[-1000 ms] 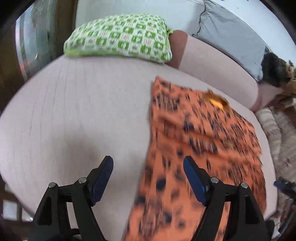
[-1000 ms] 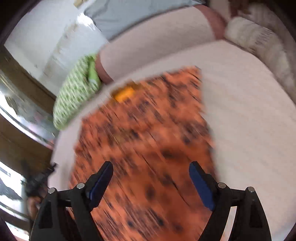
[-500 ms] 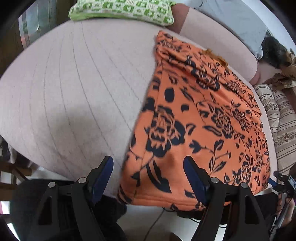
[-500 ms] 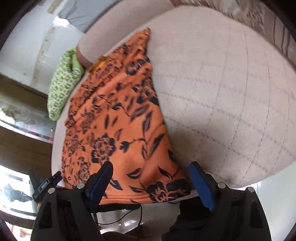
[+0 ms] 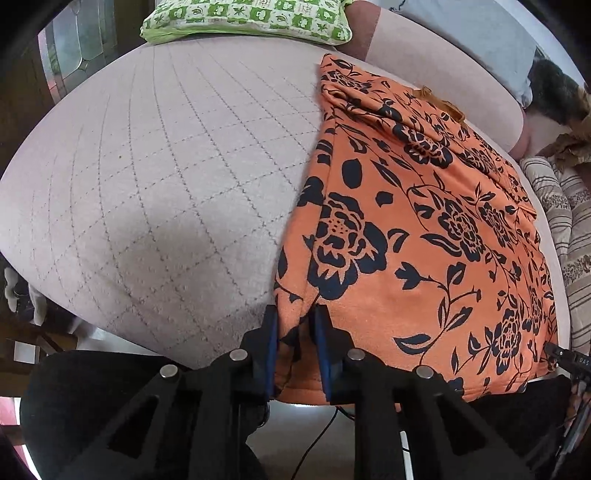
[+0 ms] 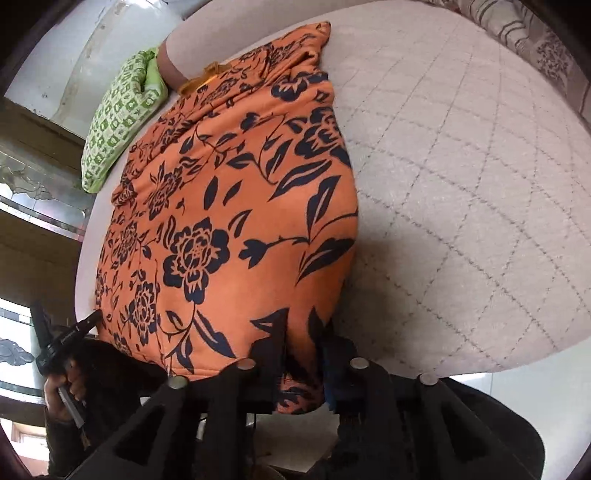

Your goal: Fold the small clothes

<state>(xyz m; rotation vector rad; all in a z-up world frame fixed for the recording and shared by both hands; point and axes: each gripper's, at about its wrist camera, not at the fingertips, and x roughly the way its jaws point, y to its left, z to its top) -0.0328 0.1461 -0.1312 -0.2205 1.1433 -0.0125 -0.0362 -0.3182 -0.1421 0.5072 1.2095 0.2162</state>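
An orange garment (image 5: 424,221) with a black flower print lies flat on a pale quilted cushion (image 5: 166,166), its near hem hanging over the front edge. My left gripper (image 5: 294,314) is closing on the hem's near left corner, and a fold of cloth is pinched between its blue pads. In the right wrist view the same garment (image 6: 221,221) fills the middle. There my right gripper (image 6: 303,334) is closing on the near right corner, with cloth bunched between its fingers. The hem under both grippers is partly hidden.
A green checked pillow (image 5: 251,18) lies at the far end of the cushion. A striped blanket (image 5: 569,229) sits to the right of the garment. Bare quilted surface (image 6: 461,184) spreads on both sides. A hand (image 6: 70,384) holds the left gripper's handle.
Both grippers came down to the garment's near hem and went from wide open to pinched on its two corners. The garment has not shifted.
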